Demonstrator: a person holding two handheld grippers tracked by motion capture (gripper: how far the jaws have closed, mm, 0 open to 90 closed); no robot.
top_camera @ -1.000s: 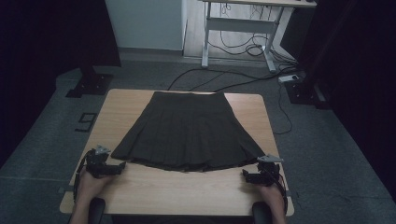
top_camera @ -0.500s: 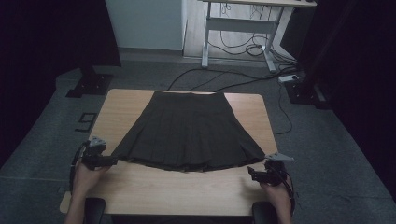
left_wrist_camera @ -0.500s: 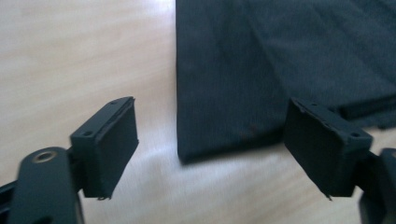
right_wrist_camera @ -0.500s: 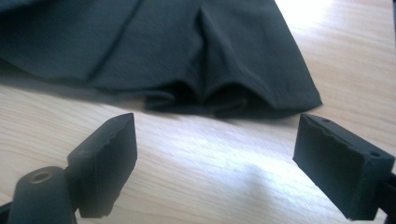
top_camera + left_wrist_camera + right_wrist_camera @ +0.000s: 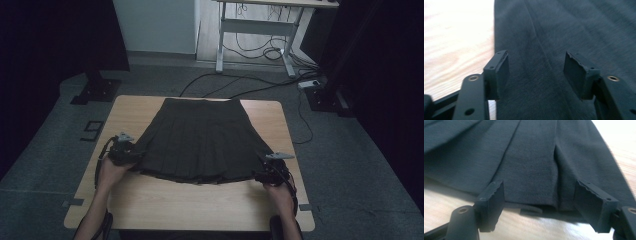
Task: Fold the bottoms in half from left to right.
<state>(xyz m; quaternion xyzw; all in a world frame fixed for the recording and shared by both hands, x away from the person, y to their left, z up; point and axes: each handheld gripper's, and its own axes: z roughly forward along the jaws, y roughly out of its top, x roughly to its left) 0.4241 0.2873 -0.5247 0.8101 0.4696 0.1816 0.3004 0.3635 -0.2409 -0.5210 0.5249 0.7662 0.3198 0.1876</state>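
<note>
Both claws have moved in to the skirt's [image 5: 200,142] hem corners, left claw [image 5: 536,72] and right claw [image 5: 539,202] gaping wide, gripping nothing.

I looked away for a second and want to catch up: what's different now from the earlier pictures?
Both grippers closed in on the skirt's hem corners. The left gripper moved up and inward to the left corner; the right gripper, after dipping outward, came to the right corner. In the gripper views both sets of jaws stand open around the fabric, nothing clamped yet. The skirt lies flat on the table as before.
</note>
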